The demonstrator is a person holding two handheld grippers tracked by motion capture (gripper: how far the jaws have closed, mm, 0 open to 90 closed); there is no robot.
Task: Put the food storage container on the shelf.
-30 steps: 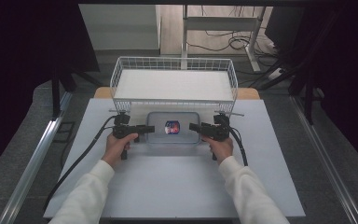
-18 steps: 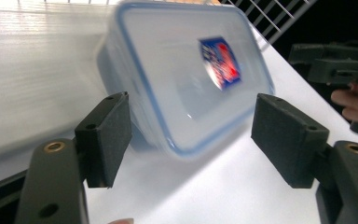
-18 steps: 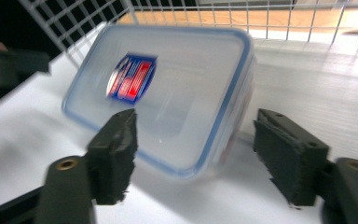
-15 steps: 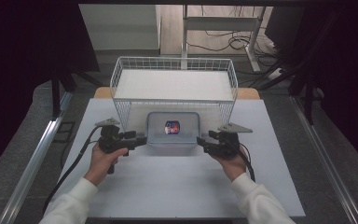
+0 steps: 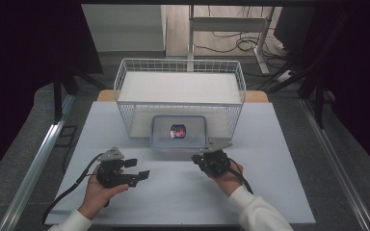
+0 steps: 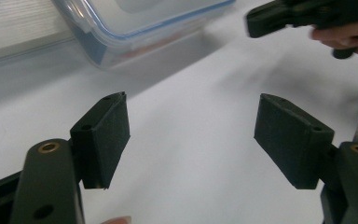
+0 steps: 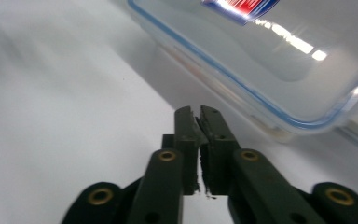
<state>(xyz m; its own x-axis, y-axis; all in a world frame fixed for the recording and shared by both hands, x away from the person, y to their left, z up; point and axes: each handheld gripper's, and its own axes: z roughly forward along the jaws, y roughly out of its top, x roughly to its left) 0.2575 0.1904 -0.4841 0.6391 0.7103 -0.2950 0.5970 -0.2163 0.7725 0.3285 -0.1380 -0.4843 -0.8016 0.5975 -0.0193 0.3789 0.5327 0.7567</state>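
Lidded container is left at 12 o'clock by the wire basket; left gripper spread empty, right gripper just closed on nothing, both seemingly backed off for release.

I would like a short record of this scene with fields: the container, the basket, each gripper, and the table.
container: clear lidded plastic box with a blue seal and a red-blue label, on the table, at the basket's near side
basket: white wire basket, behind the box
left gripper: jaws open, nothing between them, apart from the box
right gripper: jaws shut, nothing held, near the box's front corner
table: white top
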